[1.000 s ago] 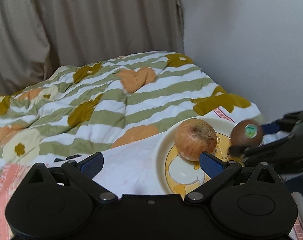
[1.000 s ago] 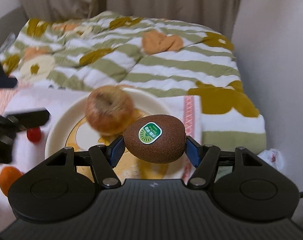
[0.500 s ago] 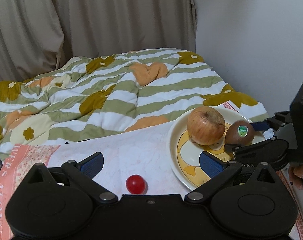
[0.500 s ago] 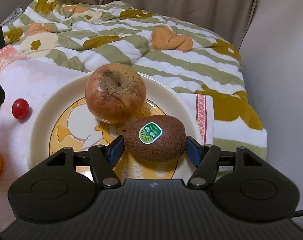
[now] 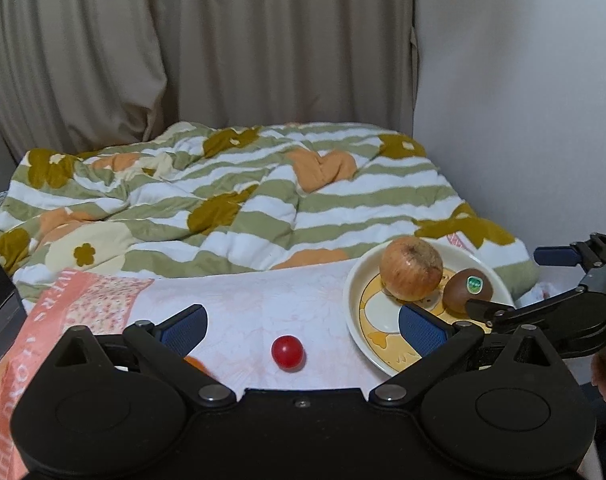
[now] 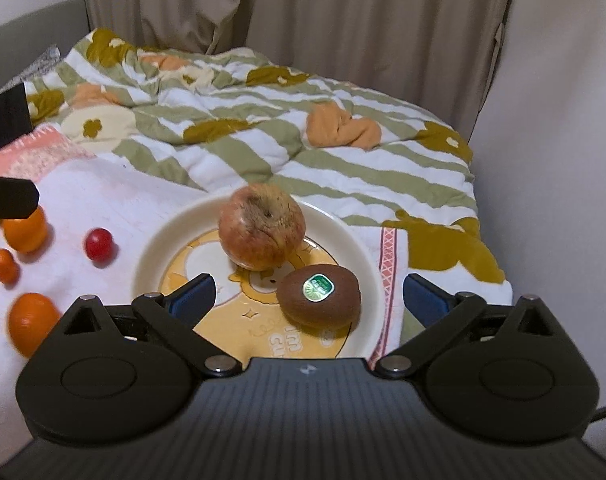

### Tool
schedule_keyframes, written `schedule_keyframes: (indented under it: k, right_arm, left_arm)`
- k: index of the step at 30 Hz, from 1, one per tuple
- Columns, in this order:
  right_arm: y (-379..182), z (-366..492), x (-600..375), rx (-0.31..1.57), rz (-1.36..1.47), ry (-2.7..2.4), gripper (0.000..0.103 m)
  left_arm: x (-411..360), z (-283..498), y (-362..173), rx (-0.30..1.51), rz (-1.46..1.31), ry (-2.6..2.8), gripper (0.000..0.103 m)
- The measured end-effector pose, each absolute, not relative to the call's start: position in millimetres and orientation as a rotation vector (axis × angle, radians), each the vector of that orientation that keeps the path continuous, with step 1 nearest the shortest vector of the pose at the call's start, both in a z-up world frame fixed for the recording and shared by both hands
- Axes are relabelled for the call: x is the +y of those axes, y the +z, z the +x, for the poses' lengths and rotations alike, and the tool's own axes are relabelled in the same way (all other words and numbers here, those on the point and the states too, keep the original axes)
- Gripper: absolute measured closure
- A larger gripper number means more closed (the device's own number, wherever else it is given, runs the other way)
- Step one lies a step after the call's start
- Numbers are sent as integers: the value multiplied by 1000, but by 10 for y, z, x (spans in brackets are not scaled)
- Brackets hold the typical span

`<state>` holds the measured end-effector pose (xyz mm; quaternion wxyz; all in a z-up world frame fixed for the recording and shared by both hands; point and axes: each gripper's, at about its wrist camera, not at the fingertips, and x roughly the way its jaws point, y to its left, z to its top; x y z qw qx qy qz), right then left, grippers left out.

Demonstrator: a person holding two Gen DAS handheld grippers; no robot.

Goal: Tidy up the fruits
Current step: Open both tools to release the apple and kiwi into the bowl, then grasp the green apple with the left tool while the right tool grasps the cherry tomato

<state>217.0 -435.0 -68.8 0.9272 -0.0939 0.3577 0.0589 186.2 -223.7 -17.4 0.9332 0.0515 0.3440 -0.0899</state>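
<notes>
A cream plate [image 6: 151, 248] with a yellow cartoon print lies on a white cloth on the bed. On it rest a reddish apple [image 6: 261, 226] and a brown kiwi [image 6: 319, 294] with a green sticker. My right gripper [image 6: 309, 294] is open, its jaws spread to either side of the kiwi and apart from it. My left gripper [image 5: 301, 324] is open and empty above the cloth, left of the plate [image 5: 353, 292]; the apple [image 5: 411, 274] and kiwi [image 5: 467, 290] show beyond it. A red cherry tomato [image 5: 287, 353] lies just ahead of it.
Several small orange fruits [image 6: 25, 228] and the cherry tomato [image 6: 99, 243] lie on the cloth left of the plate. A green-striped floral duvet [image 6: 263, 128] covers the bed behind. A white wall [image 6: 563, 120] stands close on the right, curtains at the back.
My right gripper lowered the kiwi onto the plate beside the apple, opened and drew back. My left gripper pulled back and left, bringing the cherry tomato into view.
</notes>
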Motion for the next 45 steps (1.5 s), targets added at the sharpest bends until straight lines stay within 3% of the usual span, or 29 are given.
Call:
schedule_keyframes:
  k: [14, 25, 34, 45]
  right_arm:
    - [-6, 1364, -4125, 730, -122, 149, 0]
    - [245, 855, -3493, 703, -54, 128, 0]
    - [70, 581, -2940, 715, 13, 37, 0]
    - [-522, 411, -2230, 760, 57, 18, 0]
  left_arm:
    - [-1697, 879, 281, 611, 56, -63, 0]
    - [-773, 472, 236, 624, 27, -13, 0]
    - [-78, 455, 45, 659, 53, -102, 0]
    - [324, 825, -457, 737, 94, -250, 1]
